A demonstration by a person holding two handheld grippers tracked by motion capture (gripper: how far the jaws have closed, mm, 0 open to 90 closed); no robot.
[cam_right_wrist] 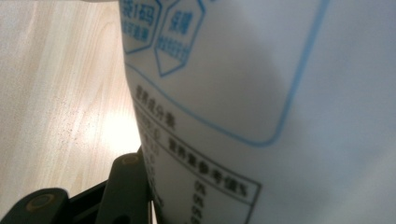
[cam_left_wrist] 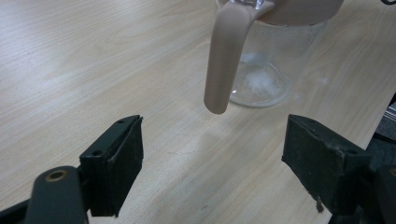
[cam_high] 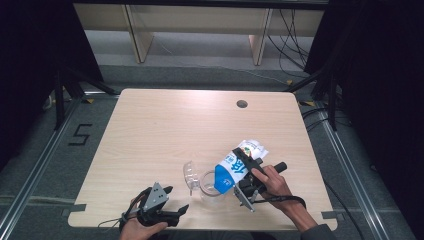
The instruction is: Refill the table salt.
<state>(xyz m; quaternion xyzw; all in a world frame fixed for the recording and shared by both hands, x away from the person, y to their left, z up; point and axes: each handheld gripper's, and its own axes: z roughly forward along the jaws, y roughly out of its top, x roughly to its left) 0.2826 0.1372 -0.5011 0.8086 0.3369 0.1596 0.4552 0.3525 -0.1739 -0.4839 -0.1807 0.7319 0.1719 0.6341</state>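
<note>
A white and blue printed bag hangs tilted, its low blue end over the mouth of a clear glass jug near the table's front edge. My right gripper is shut on the bag's middle. In the right gripper view the bag is pressed against one black finger. My left gripper stands open at the front left, a short way from the jug. In the left gripper view, between the wide-apart jaws of my left gripper, the jug stands ahead with a beige handle and some white powder at its bottom.
The light wooden table has a round cable hole at the back right. Dark floor with rails and cables surrounds the table, and pale furniture legs stand beyond it.
</note>
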